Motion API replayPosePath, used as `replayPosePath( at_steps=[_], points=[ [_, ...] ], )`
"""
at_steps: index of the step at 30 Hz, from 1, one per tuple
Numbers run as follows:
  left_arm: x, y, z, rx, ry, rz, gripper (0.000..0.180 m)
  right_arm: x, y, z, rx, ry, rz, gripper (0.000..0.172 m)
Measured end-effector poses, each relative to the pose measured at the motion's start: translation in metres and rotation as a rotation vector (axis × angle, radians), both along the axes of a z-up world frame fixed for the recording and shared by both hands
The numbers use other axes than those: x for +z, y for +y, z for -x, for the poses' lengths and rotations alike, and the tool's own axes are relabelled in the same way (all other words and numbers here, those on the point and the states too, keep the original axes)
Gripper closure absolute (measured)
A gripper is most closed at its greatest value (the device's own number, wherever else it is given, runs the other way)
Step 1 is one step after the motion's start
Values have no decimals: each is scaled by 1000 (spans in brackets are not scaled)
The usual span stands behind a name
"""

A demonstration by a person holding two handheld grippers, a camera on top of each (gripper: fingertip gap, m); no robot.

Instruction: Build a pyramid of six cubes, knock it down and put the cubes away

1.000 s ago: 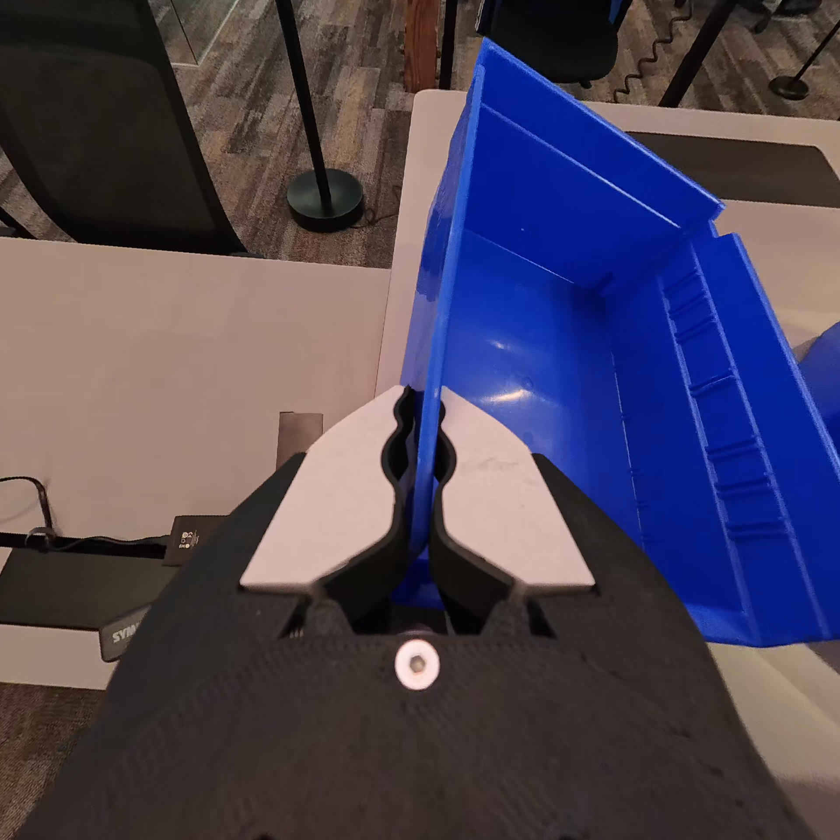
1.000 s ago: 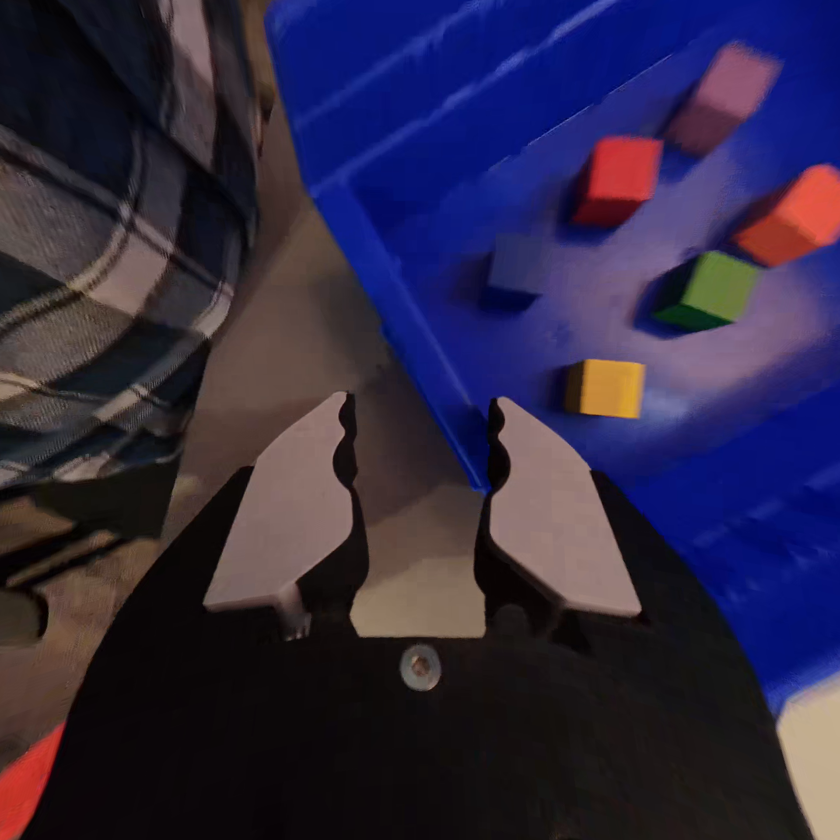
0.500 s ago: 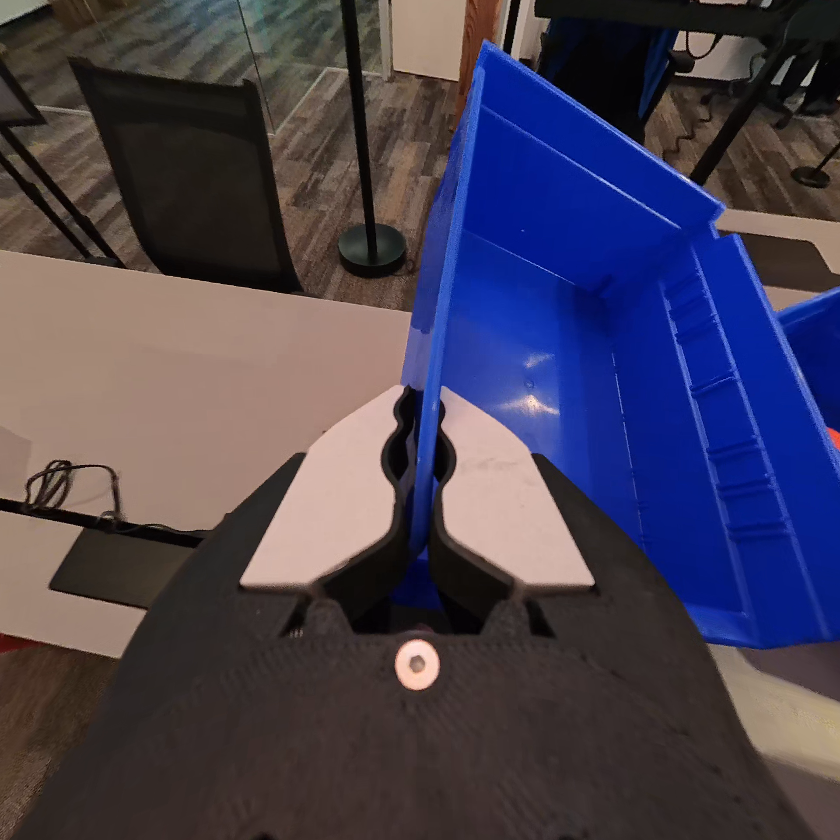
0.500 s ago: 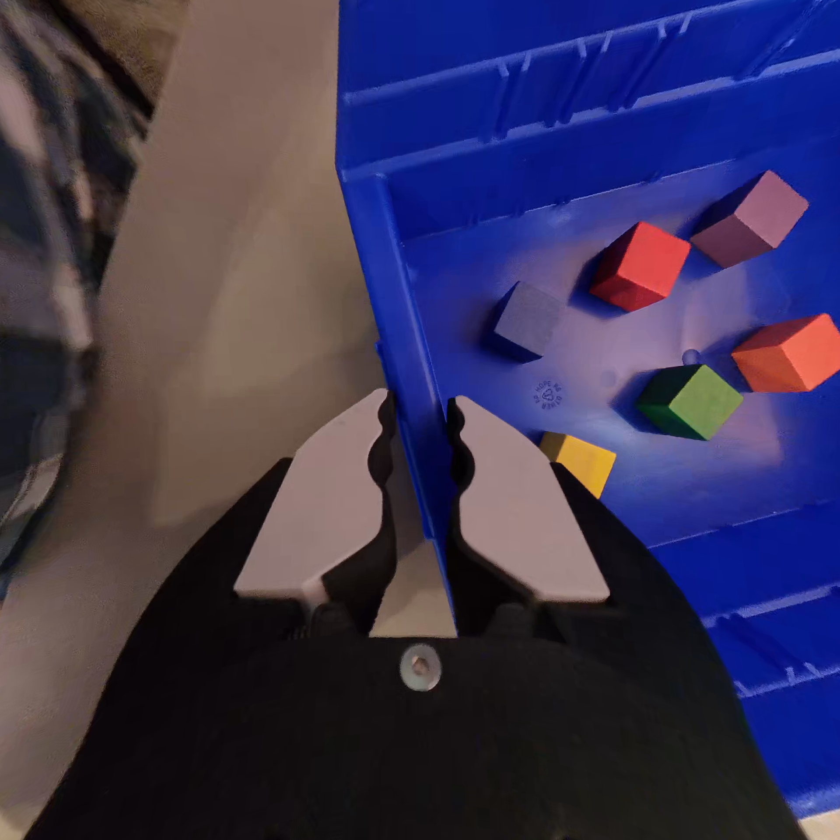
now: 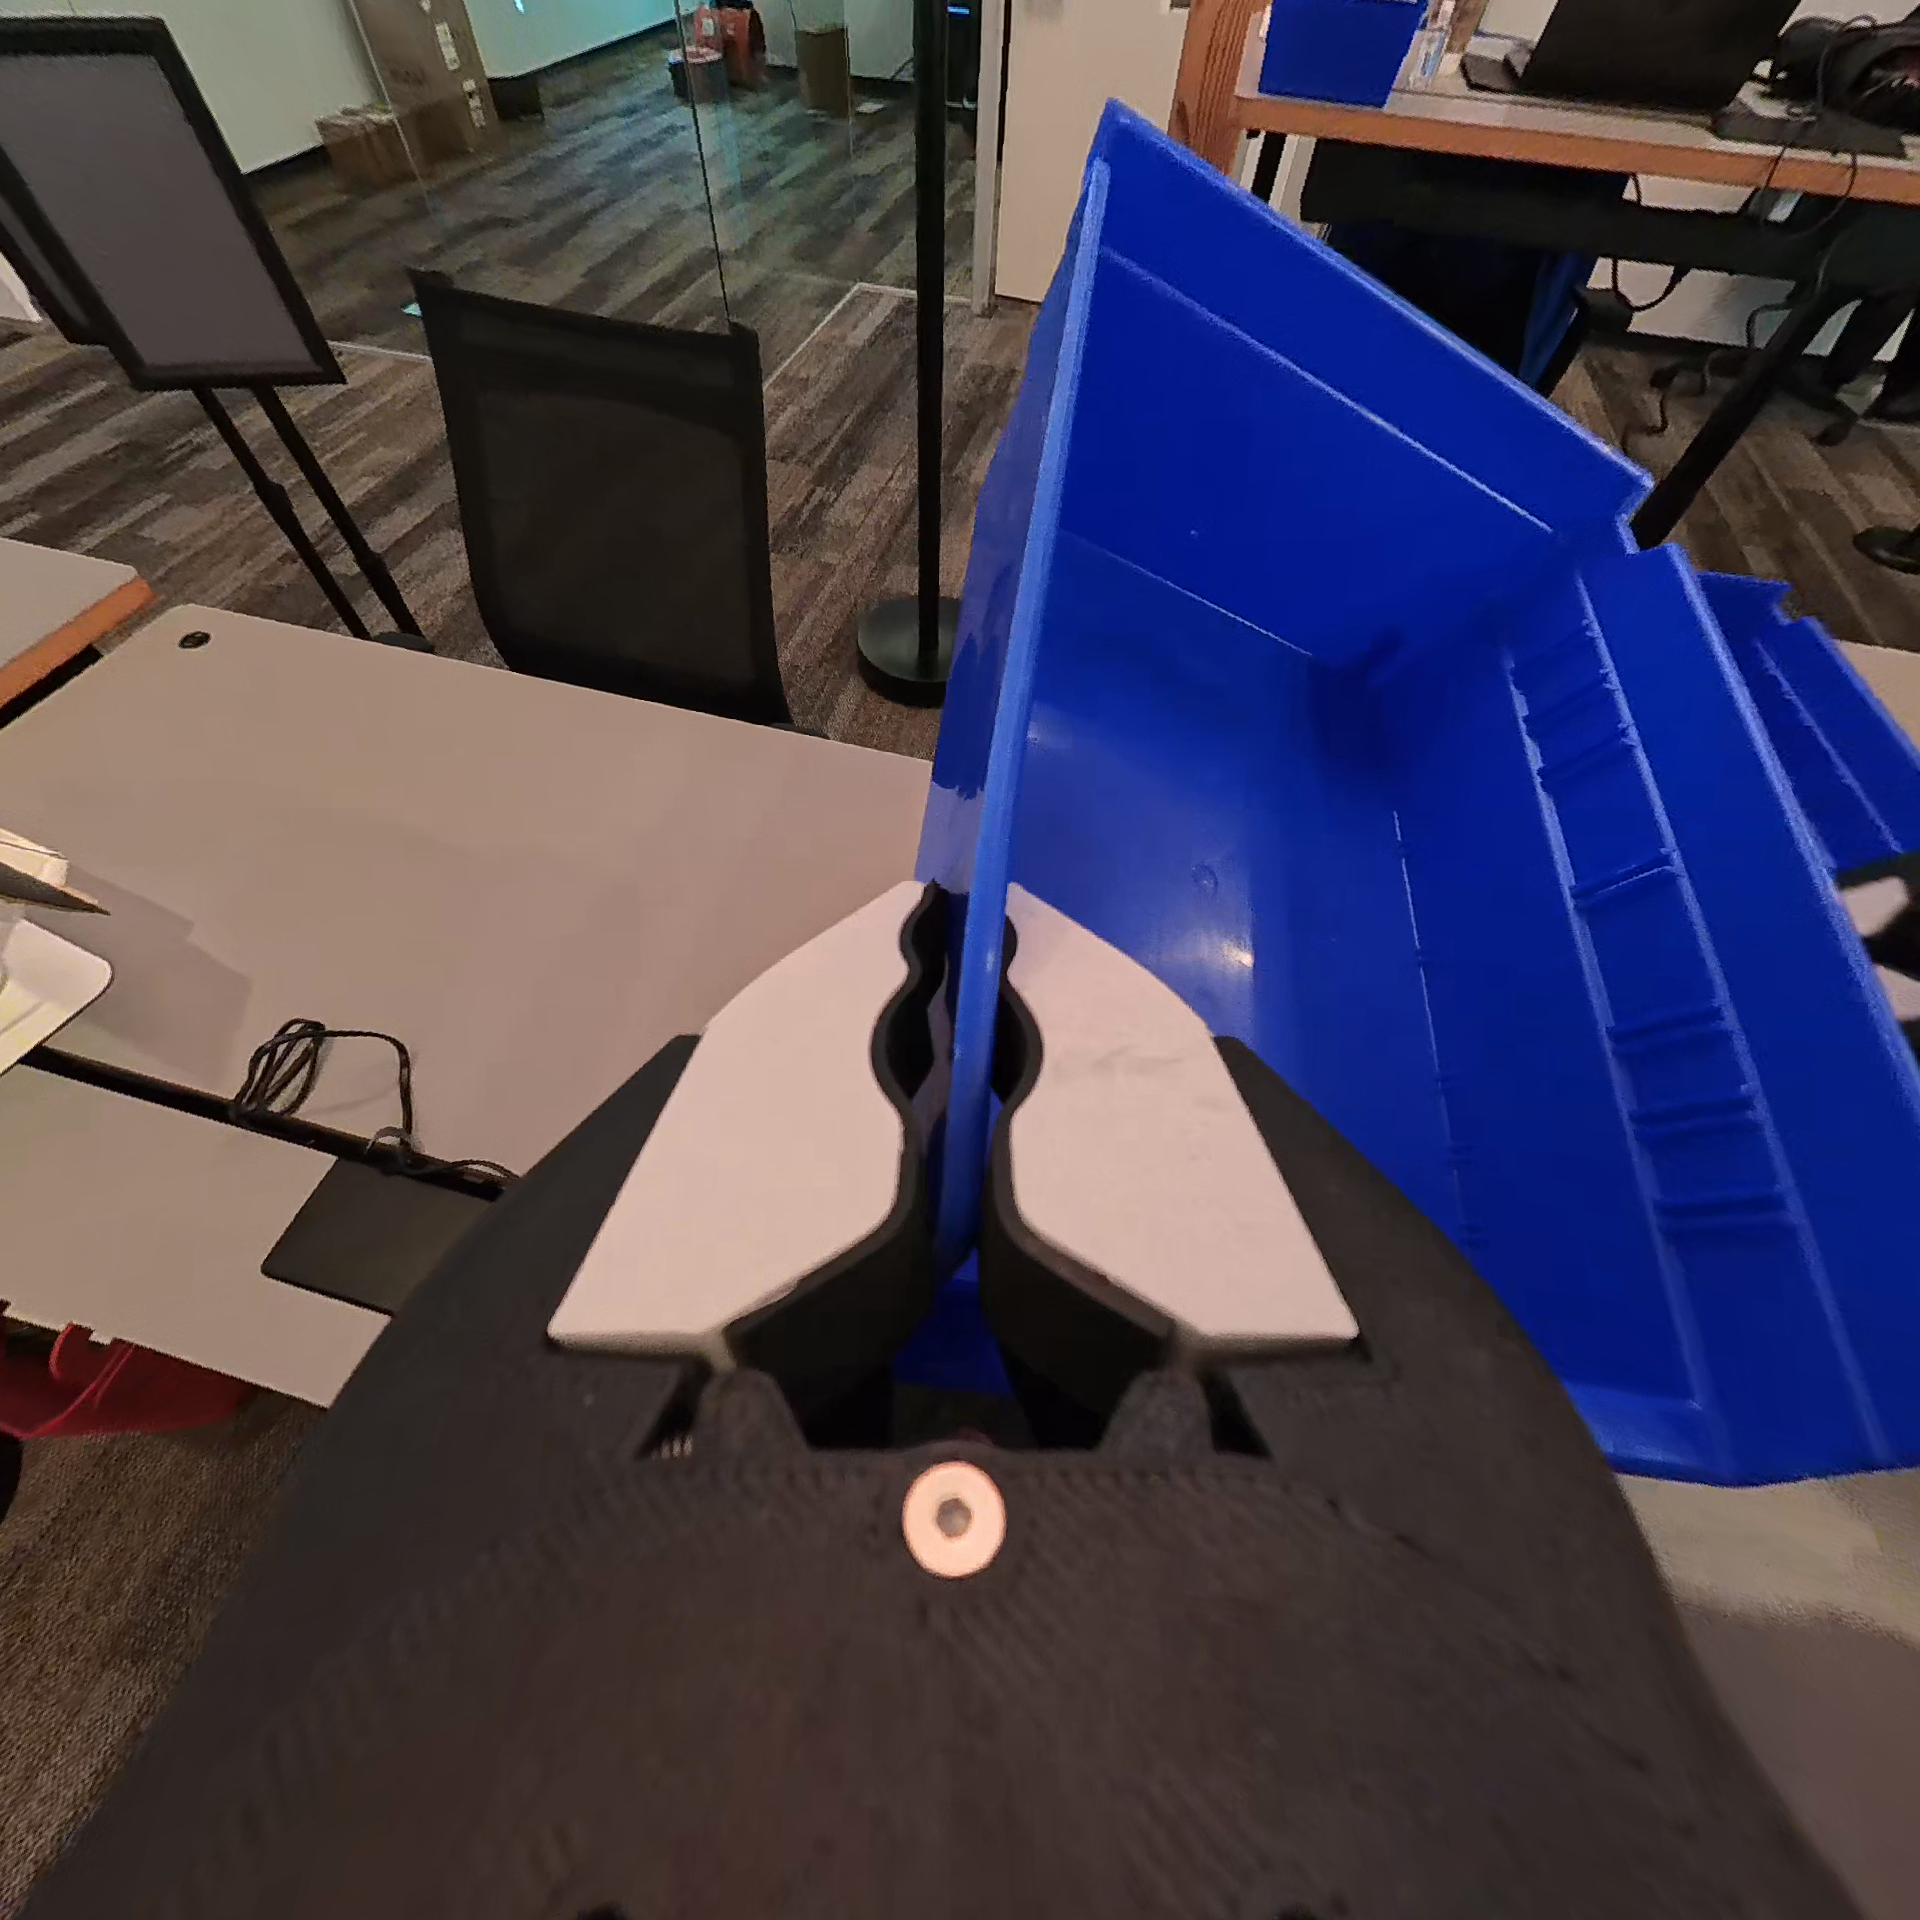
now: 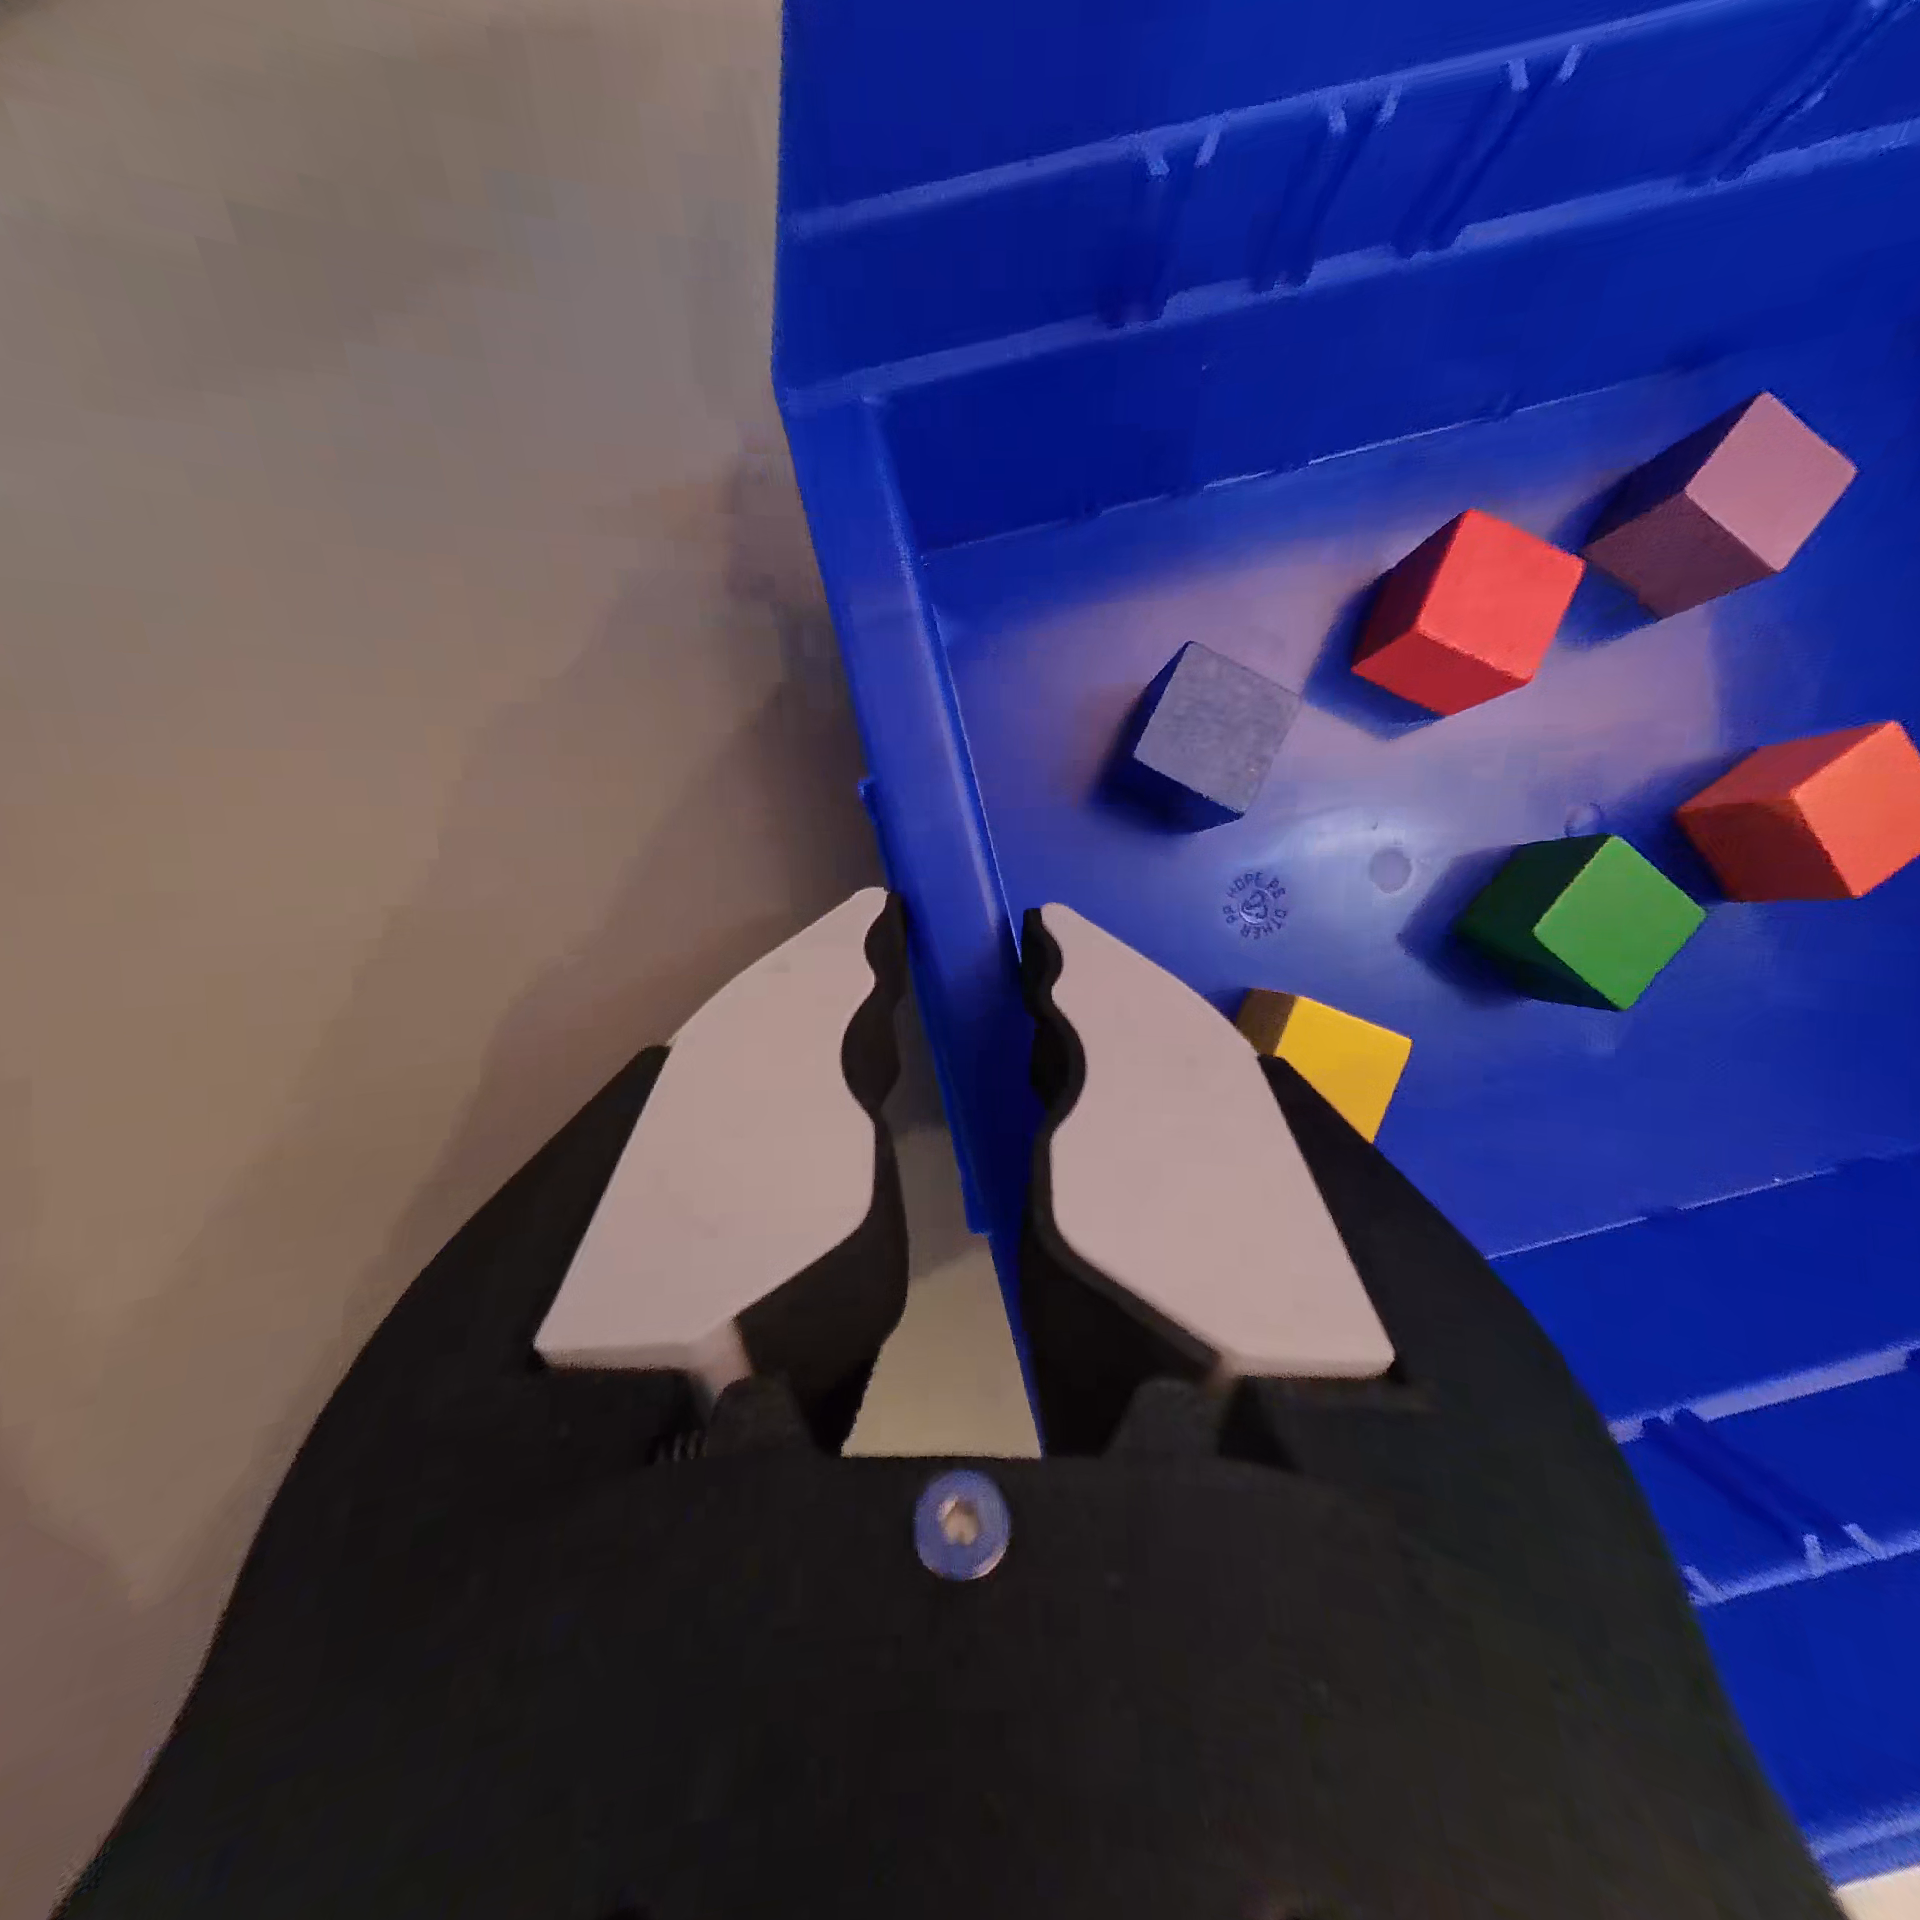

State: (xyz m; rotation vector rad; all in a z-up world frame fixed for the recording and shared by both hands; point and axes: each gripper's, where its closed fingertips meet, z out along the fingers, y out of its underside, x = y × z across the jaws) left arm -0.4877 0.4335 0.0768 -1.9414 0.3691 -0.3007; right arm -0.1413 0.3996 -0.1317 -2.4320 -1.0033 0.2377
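Note:
My left gripper [image 5: 961, 914] is shut on the thin side wall of an empty blue bin [image 5: 1299, 831], which is tilted and held over the grey table [image 5: 416, 852]. My right gripper [image 6: 956, 920] is shut on the end wall of a second blue bin [image 6: 1351, 312]. Both pads press on that wall. On this bin's floor lie several cubes: blue-grey [image 6: 1210, 727], red [image 6: 1465, 613], purple [image 6: 1725, 504], orange [image 6: 1808, 810], green [image 6: 1584, 920] and yellow [image 6: 1330, 1049], the last right beside my right finger [image 6: 1164, 1122].
Part of another blue bin [image 5: 1808, 717] shows past the empty bin's right side. A black chair [image 5: 603, 499], a pole stand [image 5: 925, 623] and a framed board [image 5: 156, 208] stand beyond the table. Cables [image 5: 312, 1081] and a black pad [image 5: 384, 1247] lie at the left. The tips of one gripper are about 40 centimeters away from the tips of the other.
My right gripper moved onto the cube bin's wall and its pads came together on it. My left gripper kept its grip and lifted the empty bin higher, so more of the room shows.

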Motion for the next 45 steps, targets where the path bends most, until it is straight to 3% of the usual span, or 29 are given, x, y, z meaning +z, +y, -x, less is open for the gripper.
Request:
replayPosePath(
  at_steps=[7,8,9,11,16,19,22,26,33,38,41,45],
  points=[
    [6,-9,5,-20,-39,-8,175,0,52,2,-119,10,12,150],
    [7,-10,5,-26,-46,-10,175,2,53,3,-129,15,5,145],
    [9,-11,3,-32,-51,-13,175,9,52,2,-144,21,-35,125],
    [14,-14,-2,-55,-66,-26,175,35,39,4,-147,64,-123,118],
    [38,-30,-42,-220,-73,-84,175,113,-49,3,-98,380,-258,127],
    [53,-45,-88,-375,-80,-121,175,142,-112,-23,-120,541,-325,135],
    [61,-69,-153,-580,-74,-136,175,136,-174,-70,-206,559,-370,143],
    [57,-115,-263,-878,-91,-105,176,106,-259,-146,-446,559,-358,146],
    [-1,-208,-461,-1264,-127,15,175,57,-417,-263,-980,526,-351,141],
    [-72,-278,-568,-1393,-82,143,175,46,-517,-308,-1287,525,-419,123],
    [-109,-309,-609,-1419,-20,197,175,49,-547,-310,-1348,511,-479,104],
    [-140,-334,-647,-1414,8,239,177,53,-541,-295,-1353,513,-542,69]
  ],
)
